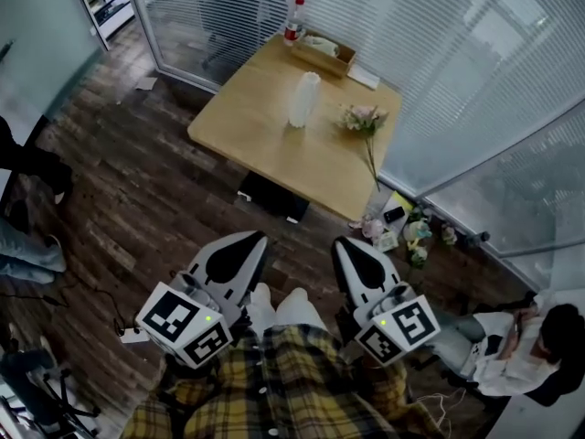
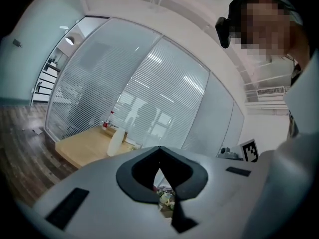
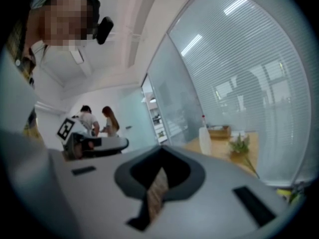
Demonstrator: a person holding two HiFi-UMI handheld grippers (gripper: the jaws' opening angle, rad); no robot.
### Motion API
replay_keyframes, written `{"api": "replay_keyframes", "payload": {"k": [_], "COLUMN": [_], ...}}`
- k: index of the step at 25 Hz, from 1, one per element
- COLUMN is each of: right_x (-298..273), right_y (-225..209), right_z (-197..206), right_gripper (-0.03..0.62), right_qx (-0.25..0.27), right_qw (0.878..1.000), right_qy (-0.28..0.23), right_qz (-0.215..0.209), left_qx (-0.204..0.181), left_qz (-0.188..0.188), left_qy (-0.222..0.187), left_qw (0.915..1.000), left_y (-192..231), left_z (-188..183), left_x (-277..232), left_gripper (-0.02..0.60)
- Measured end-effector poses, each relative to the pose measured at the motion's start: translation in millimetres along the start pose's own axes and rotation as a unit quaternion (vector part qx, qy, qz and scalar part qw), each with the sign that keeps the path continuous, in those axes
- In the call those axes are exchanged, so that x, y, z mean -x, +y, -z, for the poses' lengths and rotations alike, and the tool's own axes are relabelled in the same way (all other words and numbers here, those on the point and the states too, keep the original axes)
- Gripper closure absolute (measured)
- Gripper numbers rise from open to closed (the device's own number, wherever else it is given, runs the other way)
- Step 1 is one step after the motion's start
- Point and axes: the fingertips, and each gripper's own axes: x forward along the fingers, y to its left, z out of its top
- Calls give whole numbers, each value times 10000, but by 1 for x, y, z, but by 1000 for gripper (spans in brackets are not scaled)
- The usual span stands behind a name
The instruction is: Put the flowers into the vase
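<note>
Dark wood-plank floor [image 1: 137, 199] fills the head view, closed in by glass walls with lowered blinds [image 1: 475, 71]. At 12 o'clock stands a light wooden table [image 1: 265, 140], set corner-on.

On the table, a tall white vase [image 1: 304, 99] stands upright near the middle. The flowers [image 1: 363, 120], a small pale pink and green bunch, lie flat on the tabletop at 3 o'clock from the vase, a little apart from it. Their long stem [image 1: 372, 165] trails toward the table's near edge. At 12 o'clock from the vase, at the far corner, are a bottle with a red cap [image 1: 293, 21] and a shallow wooden box [image 1: 325, 54].

Both grippers are at 6 o'clock in the head view, well apart from the table and pointing toward it. They are held side by side above a plaid shirt [image 1: 274, 387]. The left gripper [image 1: 252, 247] has its two jaws pressed together at the tips with nothing between them. The right gripper [image 1: 345, 250] is clenched the same way and is also empty. Each carries a cube with square black-and-white markers [image 1: 183, 323].

On the floor at 2 o'clock from the grippers, small clutter [image 1: 409, 230] sits against the glass. A seated person [image 1: 535, 350] is at 4 o'clock.
</note>
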Motion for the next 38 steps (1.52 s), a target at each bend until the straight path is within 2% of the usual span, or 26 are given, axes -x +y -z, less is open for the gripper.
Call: {"api": "replay_keyframes", "payload": {"k": [10, 23, 33, 38], "right_x": [-40, -106, -129, -149], "right_y": [-53, -139, -159, -167], "right_z": [4, -59, -80, -85], "right_gripper": [580, 580, 580, 580], "right_qx": [-184, 86, 79, 58], "right_qw": [9994, 9993, 9988, 9994], "right_qy": [271, 162, 7, -13], "right_qz": [58, -337, -481, -352], "left_qx": [226, 109, -21, 7], "left_qz": [-162, -396, -413, -284], "left_qy": [136, -301, -420, -354], "left_qw": [9995, 9987, 9983, 9990], "left_y": [41, 77, 84, 105], "left_z": [2, -53, -76, -83], "left_x": [-54, -159, -188, -203], "left_gripper": [571, 571, 571, 571]}}
